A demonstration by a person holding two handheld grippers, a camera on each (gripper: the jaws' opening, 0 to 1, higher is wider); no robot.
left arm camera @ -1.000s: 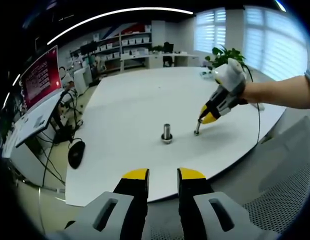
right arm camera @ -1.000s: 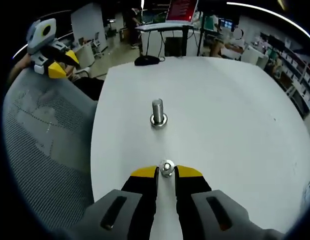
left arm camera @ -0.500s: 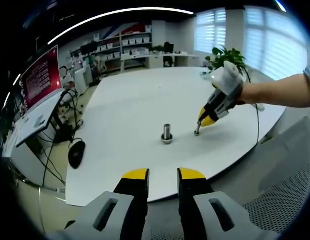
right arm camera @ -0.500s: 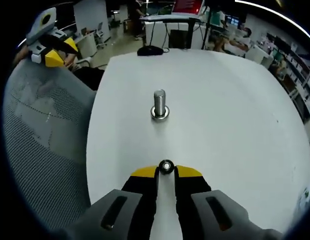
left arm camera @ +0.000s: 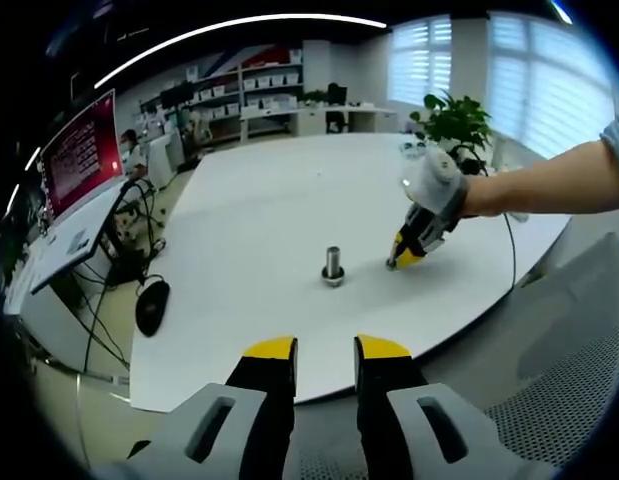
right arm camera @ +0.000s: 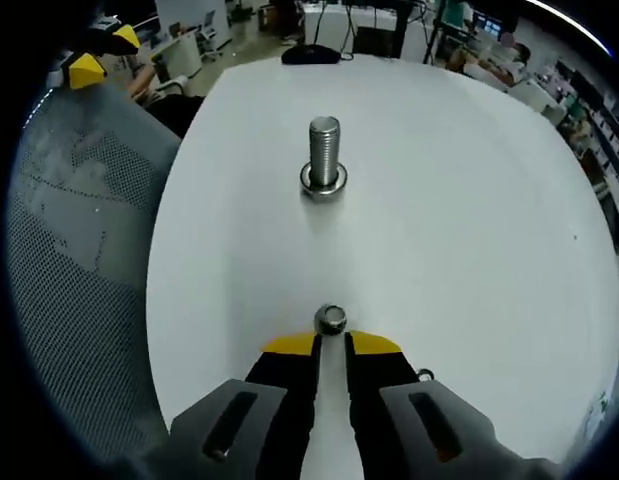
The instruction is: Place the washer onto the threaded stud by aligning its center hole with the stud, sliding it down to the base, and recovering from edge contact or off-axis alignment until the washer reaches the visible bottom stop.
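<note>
In the left gripper view, the left gripper hangs off the near edge of the white table, its yellow-tipped jaws parted around empty air. Ahead of those jaws and slightly right, the threaded stud stands upright on its round base, and just right of it the right gripper, held by a person's hand, tips down toward the tabletop. In the right gripper view, that gripper's jaws are clenched on the washer, a small shiny metal ring pinched by its edge at the very tips. It looks light, rigid and slippery, so a rim grip that leaves the center hole open seems best. The stud stands well ahead of the jaws, with bare table between and nothing blocking the path. A mesh chair back lies left of the jaws, off the table.
</note>
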